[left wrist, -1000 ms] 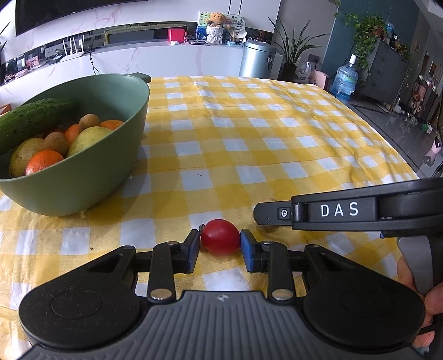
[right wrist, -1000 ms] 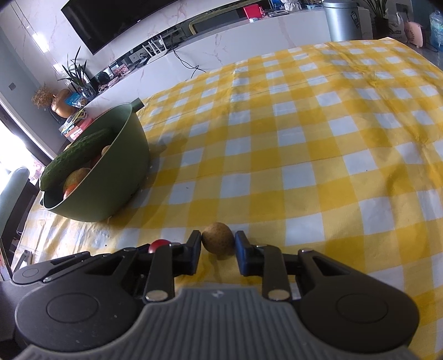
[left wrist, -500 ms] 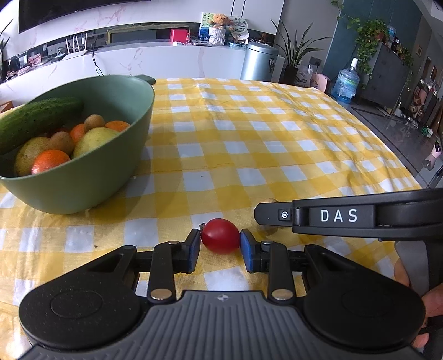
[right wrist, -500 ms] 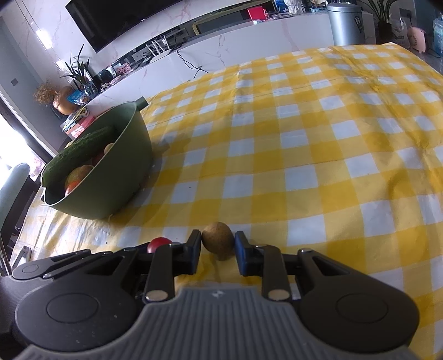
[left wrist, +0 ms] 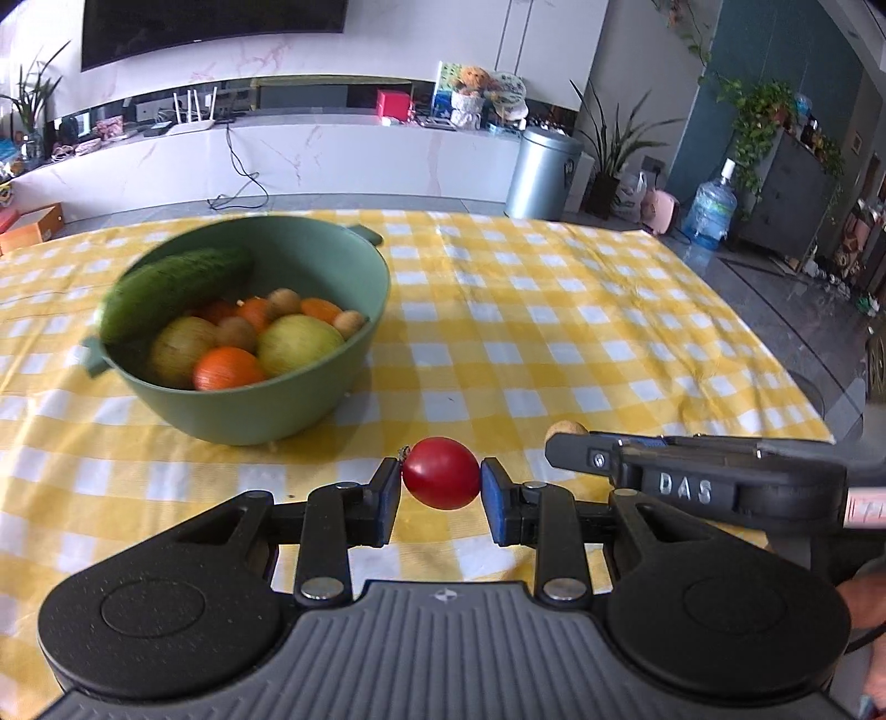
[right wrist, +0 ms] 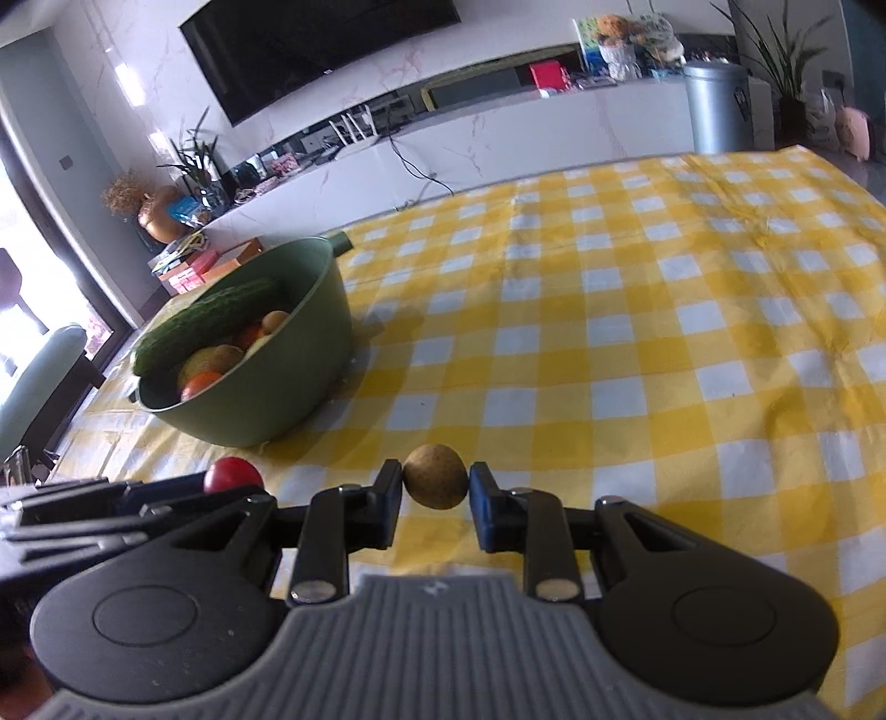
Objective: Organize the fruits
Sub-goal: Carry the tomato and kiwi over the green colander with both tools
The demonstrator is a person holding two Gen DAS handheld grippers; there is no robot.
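Bright daylight, room evenly lit. Strongest light comes from the window (right wrist: 33,310) at far left of the right wrist view, blown out white. Glare streaks on the glossy marble wall (right wrist: 144,105) beside the TV (right wrist: 310,50). Soft shadow under the green bowl (left wrist: 310,387), falling right onto the checked tablecloth (right wrist: 637,343). Motion blur smears the cucumber (left wrist: 171,282) and bowl rim in the left wrist view; right view softer overall. Heavy fisheye bending at edges, dark vignette in corners.

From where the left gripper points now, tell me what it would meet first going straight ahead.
The left gripper, shut on the red tomato, points just right of the green bowl. Straight ahead looks like bare checkered tablecloth; depth is uncertain, so it might graze the bowl.
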